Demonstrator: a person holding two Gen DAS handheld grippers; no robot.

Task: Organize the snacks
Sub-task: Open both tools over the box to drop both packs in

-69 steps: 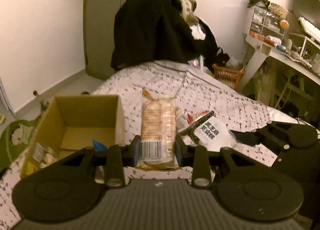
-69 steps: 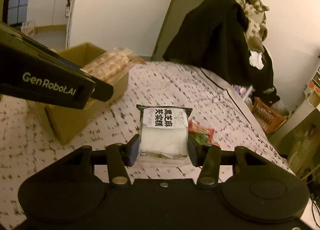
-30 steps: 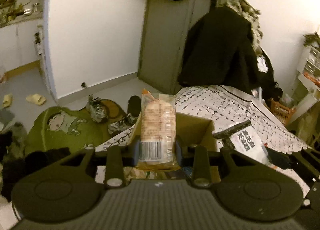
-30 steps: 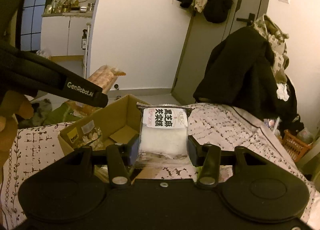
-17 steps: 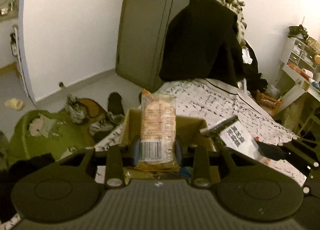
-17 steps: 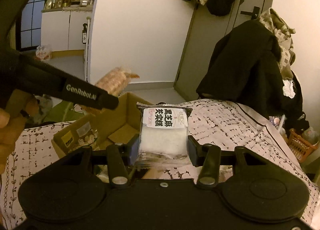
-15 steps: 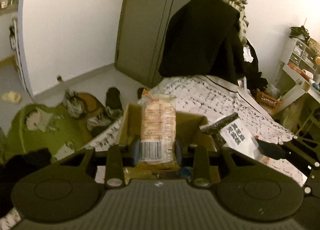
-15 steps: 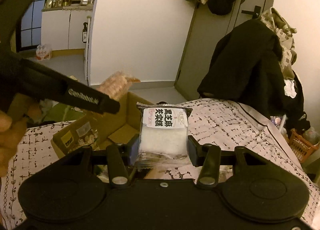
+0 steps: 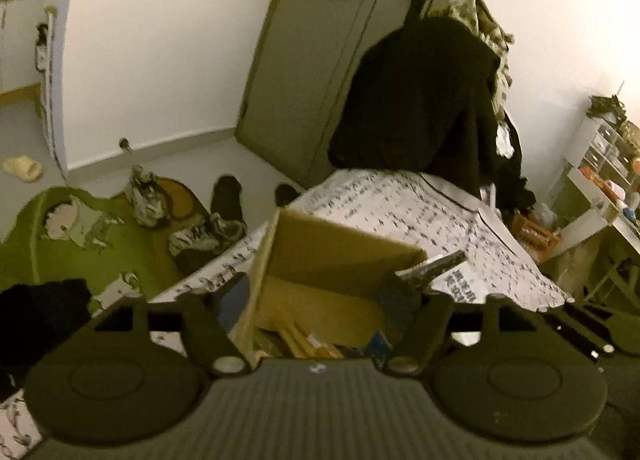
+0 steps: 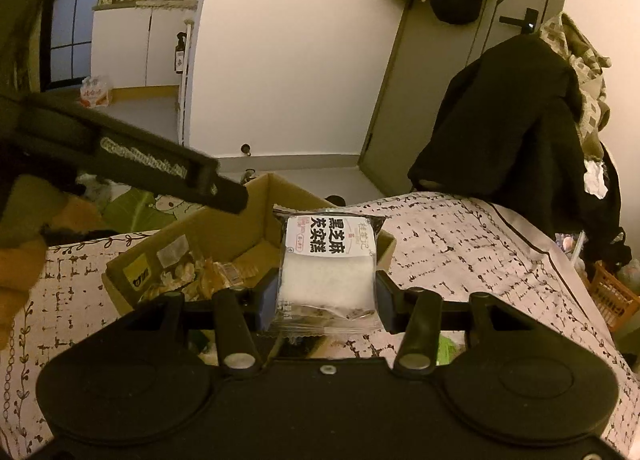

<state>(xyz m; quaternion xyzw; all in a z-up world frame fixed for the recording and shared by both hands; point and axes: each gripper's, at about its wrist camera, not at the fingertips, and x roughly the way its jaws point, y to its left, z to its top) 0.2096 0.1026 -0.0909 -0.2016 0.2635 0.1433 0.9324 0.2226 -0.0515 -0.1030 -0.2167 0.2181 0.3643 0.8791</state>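
Being soft and light, the cake packet (image 10: 327, 272) is pinched at its sides within the right gripper (image 10: 326, 300), while the left gripper (image 9: 316, 300), spread wide, is held empty above the cardboard box (image 9: 340, 260).

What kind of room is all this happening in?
Most likely a small bedroom or studio flat. There is a bed with a patterned sheet, coats draped by the door, and a kitchen nook with cabinets beyond. A cardboard box of snacks sits on the bed.

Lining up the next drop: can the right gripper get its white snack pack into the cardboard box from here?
Probably yes. The right gripper holds the white snack pack just beside the open cardboard box; only the left gripper hangs above it.
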